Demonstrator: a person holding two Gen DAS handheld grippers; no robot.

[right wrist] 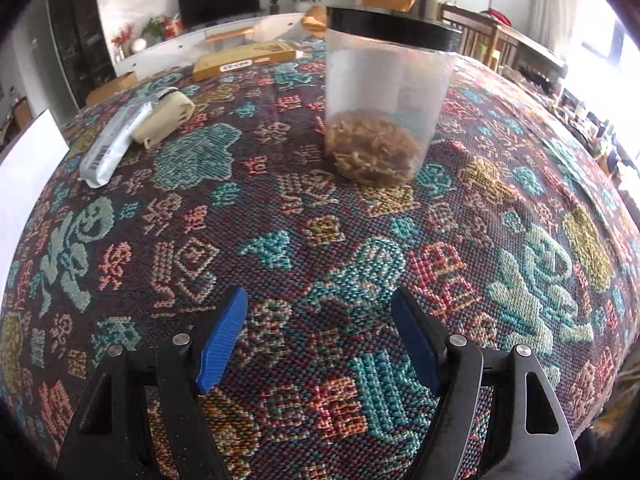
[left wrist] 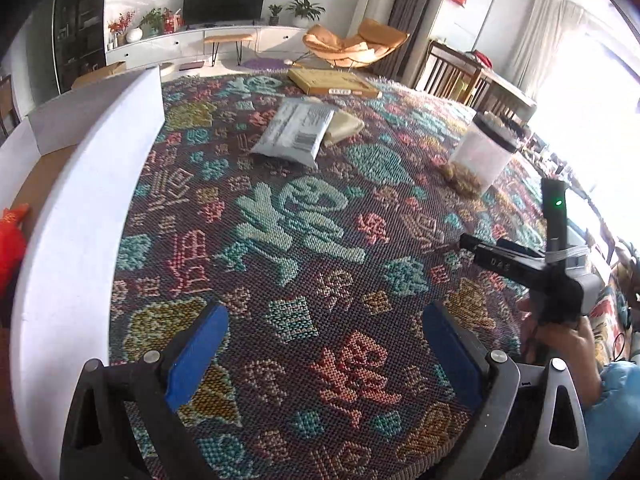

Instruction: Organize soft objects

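Soft items sit on the patterned cloth (right wrist: 304, 216): a grey pouch (left wrist: 294, 131) lying flat with a beige bundle (left wrist: 343, 127) touching its far-right side, and a brown fuzzy clump (right wrist: 372, 152) at the bottom of a clear tub (right wrist: 386, 80) with a black rim, the tub tilted and part of the clump showing at its base on the cloth. Left gripper (left wrist: 324, 356) spread wide, nothing between the blue pads, only bare cloth under it. Right gripper (right wrist: 320, 344) also spread, empty, pointed at the tub with a clear stretch of cloth between. In the left view the right gripper's body shows at right, held by a hand (left wrist: 560, 344), green light lit. Open room: wide free cloth between both grippers and the items. Edges: a white box wall (left wrist: 80, 216) runs close along the left, something red (left wrist: 12, 240) inside it; the cloth drops off at right. Flat yellow carton (left wrist: 332, 82) at the far edge. Writing: barcode and print on the pouch, a label on the carton, digits on the right gripper body, all too small to read.
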